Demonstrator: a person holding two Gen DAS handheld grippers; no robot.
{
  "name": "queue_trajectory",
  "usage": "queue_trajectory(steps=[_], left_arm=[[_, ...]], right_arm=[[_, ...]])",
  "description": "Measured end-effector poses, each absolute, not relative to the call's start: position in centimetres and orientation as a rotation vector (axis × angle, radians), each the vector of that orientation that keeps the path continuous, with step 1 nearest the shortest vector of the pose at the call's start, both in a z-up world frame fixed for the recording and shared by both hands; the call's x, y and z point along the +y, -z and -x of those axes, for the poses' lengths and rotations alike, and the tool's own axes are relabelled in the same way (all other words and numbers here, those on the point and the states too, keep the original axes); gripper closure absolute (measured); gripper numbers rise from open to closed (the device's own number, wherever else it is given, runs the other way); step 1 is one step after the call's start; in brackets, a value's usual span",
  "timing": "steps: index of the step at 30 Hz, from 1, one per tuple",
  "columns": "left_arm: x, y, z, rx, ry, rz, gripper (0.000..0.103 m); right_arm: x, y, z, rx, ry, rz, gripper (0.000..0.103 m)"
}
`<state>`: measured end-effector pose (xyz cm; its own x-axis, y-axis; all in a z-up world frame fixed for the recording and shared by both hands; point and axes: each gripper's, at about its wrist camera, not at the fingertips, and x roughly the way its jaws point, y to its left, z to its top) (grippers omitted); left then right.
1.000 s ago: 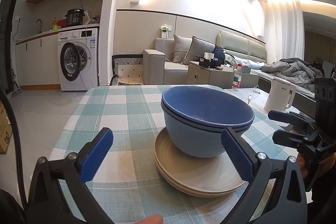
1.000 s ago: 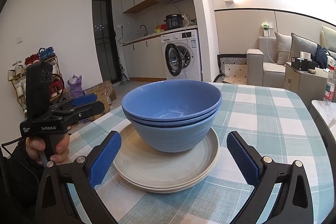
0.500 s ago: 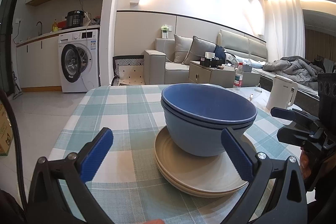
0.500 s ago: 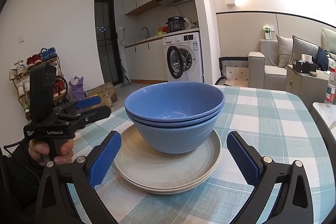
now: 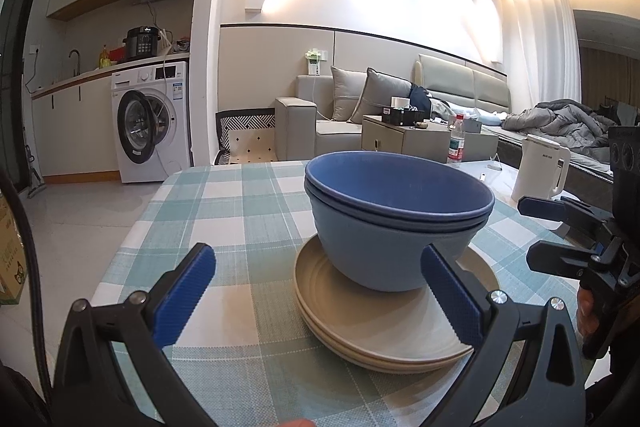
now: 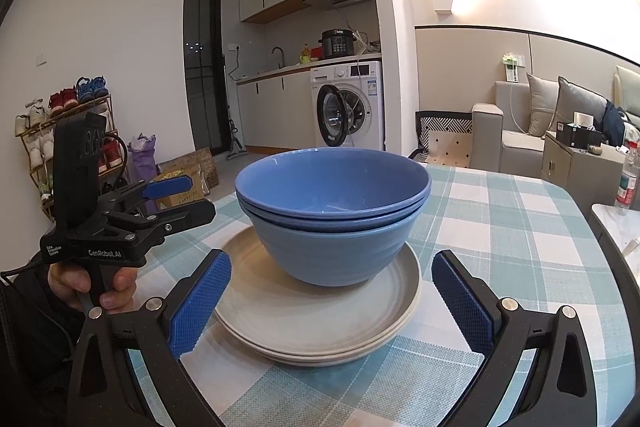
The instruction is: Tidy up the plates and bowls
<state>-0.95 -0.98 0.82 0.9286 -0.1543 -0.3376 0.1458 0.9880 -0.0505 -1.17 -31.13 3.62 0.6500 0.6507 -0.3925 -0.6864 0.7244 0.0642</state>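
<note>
Checked cloth covers the counter (image 5: 224,211), with a washing machine (image 5: 150,123) and sofa (image 5: 320,115) behind. Two nested blue bowls (image 6: 332,215) sit on stacked beige plates (image 6: 320,311), just ahead of both tools. Left tool (image 5: 316,293) and right tool (image 6: 330,303) are released, jaws spread wide, gripping nothing.

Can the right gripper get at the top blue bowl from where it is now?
Probably yes: the right gripper is open, the stacked blue bowls sit straight ahead on the beige plates, nothing between.
</note>
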Motion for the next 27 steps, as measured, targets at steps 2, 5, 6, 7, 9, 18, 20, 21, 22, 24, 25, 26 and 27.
queue_trajectory(steps=[2,5,6,7,9,18,20,21,22,24,25,26,27], left_arm=[[-1.11,-0.70,0.91,0.351,0.158,0.019,0.000],[-1.13,-0.69,1.07,0.345,0.165,0.017,0.000],[-1.13,-0.67,1.05,0.347,0.165,0.019,0.000],[-1.13,-0.69,1.05,0.348,0.163,0.020,0.000],[-1.11,-0.72,1.04,0.348,0.165,0.024,0.000],[-1.11,-0.71,1.01,0.353,0.174,0.023,0.000],[-1.09,-0.71,1.00,0.352,0.174,0.025,0.000],[-1.07,-0.69,0.97,0.354,0.175,0.026,0.000],[-1.04,-0.67,0.96,0.355,0.174,0.028,0.000],[-1.01,-0.66,0.94,0.356,0.173,0.030,0.000],[-1.00,-0.66,0.93,0.356,0.173,0.031,0.000],[-1.01,-0.66,0.91,0.356,0.173,0.030,0.000],[-1.01,-0.66,0.91,0.355,0.174,0.030,0.000]], right_arm=[[-31.19,-3.54,1.16,0.407,-0.756,0.093,0.001],[-31.25,-3.41,1.06,0.410,-0.751,0.092,0.001],[-31.26,-3.42,1.06,0.409,-0.752,0.092,0.001],[-31.26,-3.44,1.11,0.406,-0.755,0.092,0.001],[-31.25,-3.44,1.11,0.403,-0.757,0.093,0.001],[-31.34,-3.36,1.03,0.407,-0.759,0.084,0.001],[-31.37,-3.35,1.00,0.408,-0.760,0.082,0.001],[-31.36,-3.35,1.00,0.407,-0.759,0.083,0.001],[-31.37,-3.36,1.00,0.407,-0.760,0.084,0.001],[-31.40,-3.35,0.97,0.407,-0.760,0.085,0.001],[-31.43,-3.36,0.97,0.407,-0.760,0.085,0.001],[-31.43,-3.35,0.97,0.407,-0.761,0.084,0.001],[-31.45,-3.34,0.94,0.407,-0.760,0.084,0.001]])
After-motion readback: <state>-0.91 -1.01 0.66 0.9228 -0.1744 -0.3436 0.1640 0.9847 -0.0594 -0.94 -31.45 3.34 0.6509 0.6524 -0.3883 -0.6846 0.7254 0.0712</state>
